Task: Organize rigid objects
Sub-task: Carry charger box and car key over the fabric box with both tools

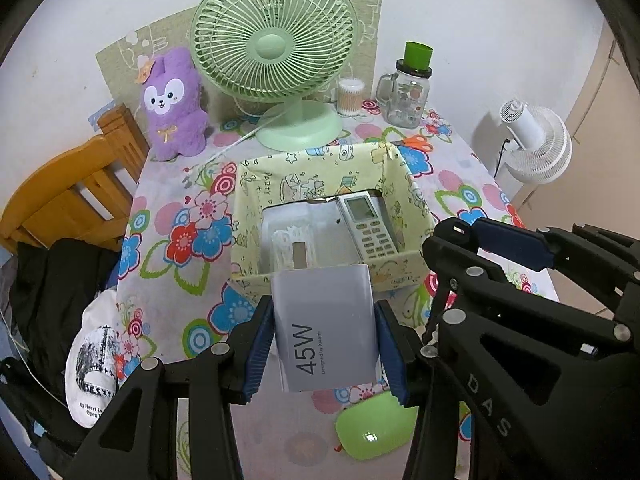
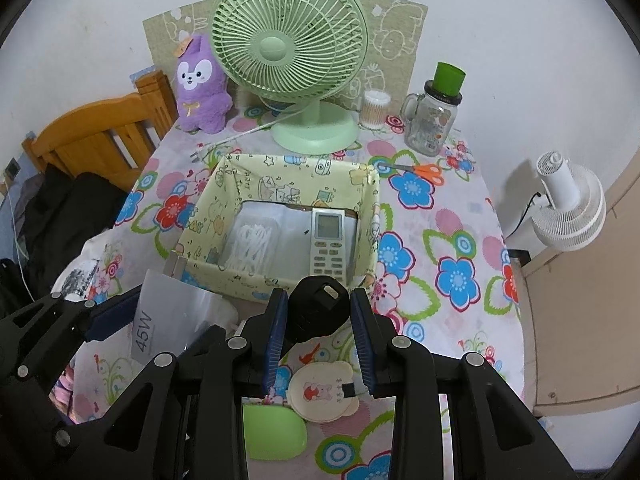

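Note:
My left gripper [image 1: 324, 344] is shut on a white charger [image 1: 326, 326] marked 45W, held above the table just in front of the yellow patterned box [image 1: 256, 196]. My right gripper [image 2: 319, 340] is shut on a black plug adapter [image 2: 316, 312] with a metal prong on top, near the box's front right corner. The box [image 2: 204, 204] holds a white remote control [image 2: 327, 242] and a clear pack of white sticks [image 2: 252, 246]. From the right wrist view the charger [image 2: 176, 316] and the left gripper's fingers [image 2: 108, 318] show at lower left.
A green fan [image 2: 288, 52], purple plush [image 2: 202, 84], cotton swab jar [image 2: 374, 108] and glass mug jar [image 2: 432, 120] stand at the back. Orange scissors [image 2: 424, 170], a green oval case [image 2: 274, 432] and a round cream mirror [image 2: 322, 392] lie on the floral cloth. A wooden chair [image 2: 92, 136] is left.

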A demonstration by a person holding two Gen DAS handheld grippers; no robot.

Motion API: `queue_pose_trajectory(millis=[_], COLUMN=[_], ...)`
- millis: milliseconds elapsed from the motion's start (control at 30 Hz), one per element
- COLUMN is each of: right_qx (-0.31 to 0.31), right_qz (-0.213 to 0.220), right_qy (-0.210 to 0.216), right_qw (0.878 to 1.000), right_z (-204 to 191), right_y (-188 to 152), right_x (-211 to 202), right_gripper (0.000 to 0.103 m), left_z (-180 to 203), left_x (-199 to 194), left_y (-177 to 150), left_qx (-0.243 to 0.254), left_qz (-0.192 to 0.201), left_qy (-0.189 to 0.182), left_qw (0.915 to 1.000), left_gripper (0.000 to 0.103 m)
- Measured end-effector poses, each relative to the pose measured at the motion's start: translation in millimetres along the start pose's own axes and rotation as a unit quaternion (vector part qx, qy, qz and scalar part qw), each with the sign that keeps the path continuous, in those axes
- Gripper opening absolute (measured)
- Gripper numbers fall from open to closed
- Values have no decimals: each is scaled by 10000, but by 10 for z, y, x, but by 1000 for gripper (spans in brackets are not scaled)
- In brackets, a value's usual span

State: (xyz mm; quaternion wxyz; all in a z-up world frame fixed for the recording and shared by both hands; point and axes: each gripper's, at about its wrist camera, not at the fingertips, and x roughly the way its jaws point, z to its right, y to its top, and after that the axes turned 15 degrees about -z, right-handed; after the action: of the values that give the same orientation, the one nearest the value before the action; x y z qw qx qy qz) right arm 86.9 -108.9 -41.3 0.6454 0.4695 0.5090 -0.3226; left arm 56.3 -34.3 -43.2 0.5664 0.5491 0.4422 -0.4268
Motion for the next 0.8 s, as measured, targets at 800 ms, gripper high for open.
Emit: queue_pose_trajectory(millis=[800], right_qx=[-201], right_qz=[-159], right_qy=[117], right_qw=[9996], right_z=[45], right_y=[599], right_x=[277], right_gripper=[35], left_z=[-153], left_x=[229], left_y=[525], left_qx=[-86], left_qz=[-110], left_qy=[63], left_qw=[9999], left_gripper=[51])
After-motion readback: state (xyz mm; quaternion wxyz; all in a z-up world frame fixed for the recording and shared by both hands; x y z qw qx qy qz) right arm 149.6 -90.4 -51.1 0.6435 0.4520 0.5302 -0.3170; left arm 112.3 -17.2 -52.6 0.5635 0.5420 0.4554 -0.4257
